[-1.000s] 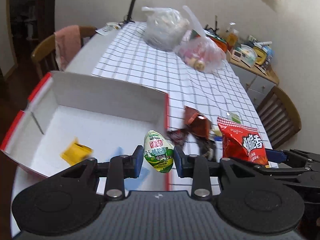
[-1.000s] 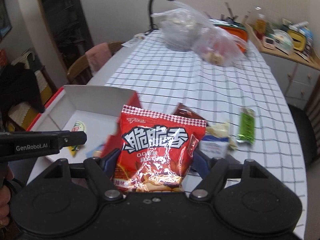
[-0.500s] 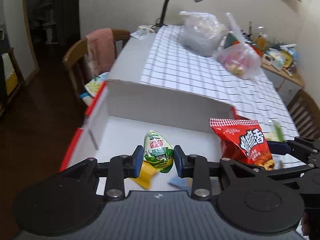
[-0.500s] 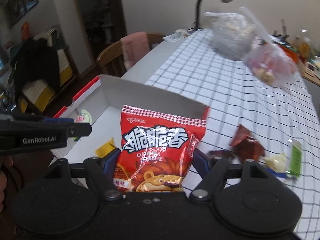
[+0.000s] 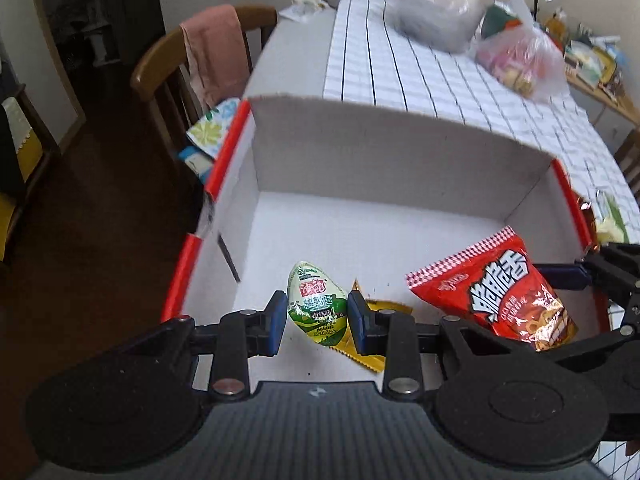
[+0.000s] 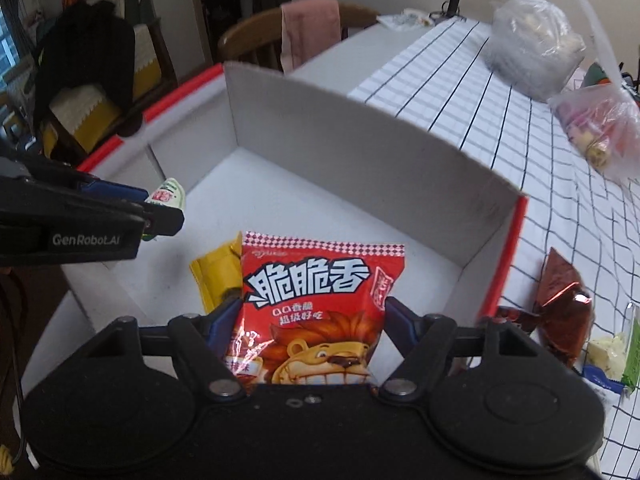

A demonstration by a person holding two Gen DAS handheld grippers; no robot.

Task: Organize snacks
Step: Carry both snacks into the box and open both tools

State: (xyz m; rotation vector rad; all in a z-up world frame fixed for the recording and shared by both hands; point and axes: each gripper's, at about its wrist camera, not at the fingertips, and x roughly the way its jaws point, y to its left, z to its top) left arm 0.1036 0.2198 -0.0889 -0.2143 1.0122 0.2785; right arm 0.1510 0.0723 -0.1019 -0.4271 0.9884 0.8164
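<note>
Both grippers are black with blue pads [image 5: 277, 322], silver pivot screws and round housings; "GenRobot.AI" lettering [image 6: 86, 240] at nine o'clock.

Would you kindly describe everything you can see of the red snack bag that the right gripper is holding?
The red snack bag is a glossy, crinkled foil-like pouch with a red-and-white checked top seam, large white characters outlined in dark blue, and a cartoon lion below. It is sealed and puffy, and stands upright in the right wrist view. The right gripper is shut on its lower sides, holding it over the inside of the white cardboard box, beside the yellow packet on the box floor.
</note>
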